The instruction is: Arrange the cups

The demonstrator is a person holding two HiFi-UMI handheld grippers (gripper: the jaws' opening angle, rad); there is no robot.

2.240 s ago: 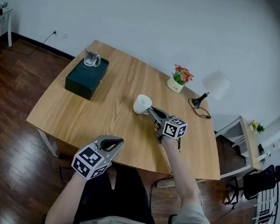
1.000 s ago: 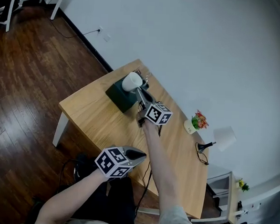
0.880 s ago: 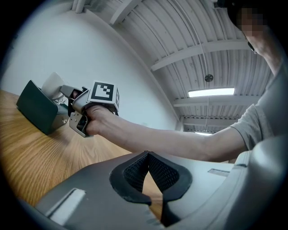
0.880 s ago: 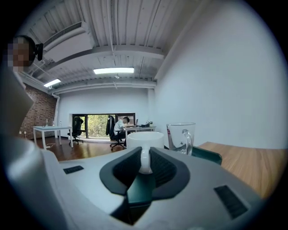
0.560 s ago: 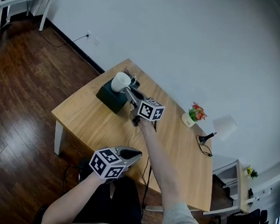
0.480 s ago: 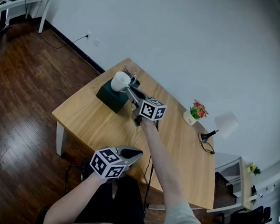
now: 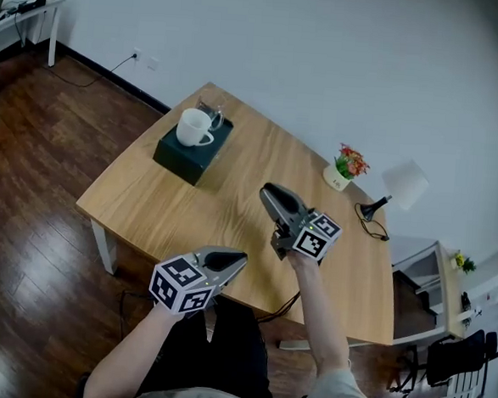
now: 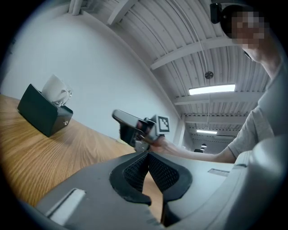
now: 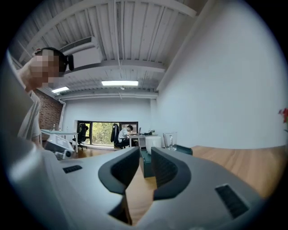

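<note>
Head view: a white ceramic mug (image 7: 192,128) is seen atop a dark green box (image 7: 182,157), a clear glass mug (image 7: 211,113) half hidden behind. Left gripper view: the left claw (image 8: 147,155) is closed, empty. Right gripper view: the right claw (image 9: 145,158), just narrowed, is slightly parted, nothing between

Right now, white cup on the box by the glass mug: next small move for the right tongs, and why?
Probably rest the right tongs near the table edge. Their jaws, just opened, stand slightly apart, empty; the white cup sits upright on the dark box beside the glass mug, and no other cup shows.
</note>
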